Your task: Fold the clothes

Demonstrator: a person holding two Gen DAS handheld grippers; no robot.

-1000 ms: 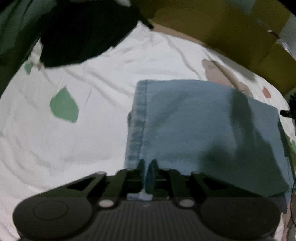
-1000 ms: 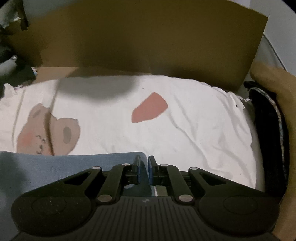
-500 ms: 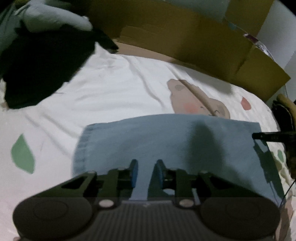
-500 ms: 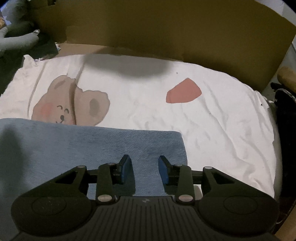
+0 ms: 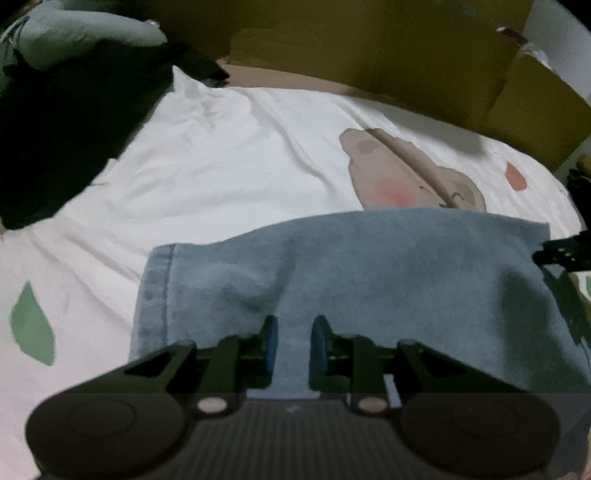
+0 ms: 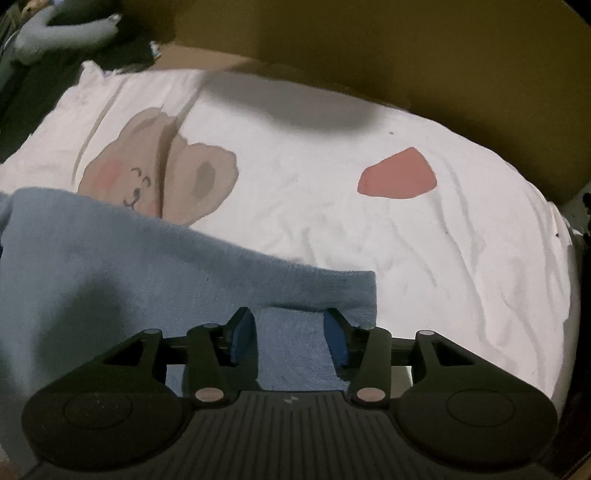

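A folded light-blue denim garment (image 5: 369, 266) lies flat on the white bed sheet (image 5: 221, 155), its stitched hem at the left. My left gripper (image 5: 294, 325) hovers over its near edge with the jaws a little apart; denim shows in the gap and the pads do not press it. In the right wrist view the same denim (image 6: 110, 266) fills the lower left, its right corner just ahead of my right gripper (image 6: 289, 317). That gripper's jaws are opening, with a flap of denim lying between them, untouched by the pads.
The sheet (image 6: 443, 258) carries a bear print (image 6: 155, 177) and a pink patch (image 6: 399, 173). A brown cardboard wall (image 5: 369, 48) runs along the far side. A dark garment (image 5: 66, 129) and a grey stuffed limb (image 5: 85, 33) lie at the far left.
Both grippers were shut on the denim's edge and have let it go; their jaws now stand apart. The left gripper swung sideways along the garment, and the denim has settled flat.
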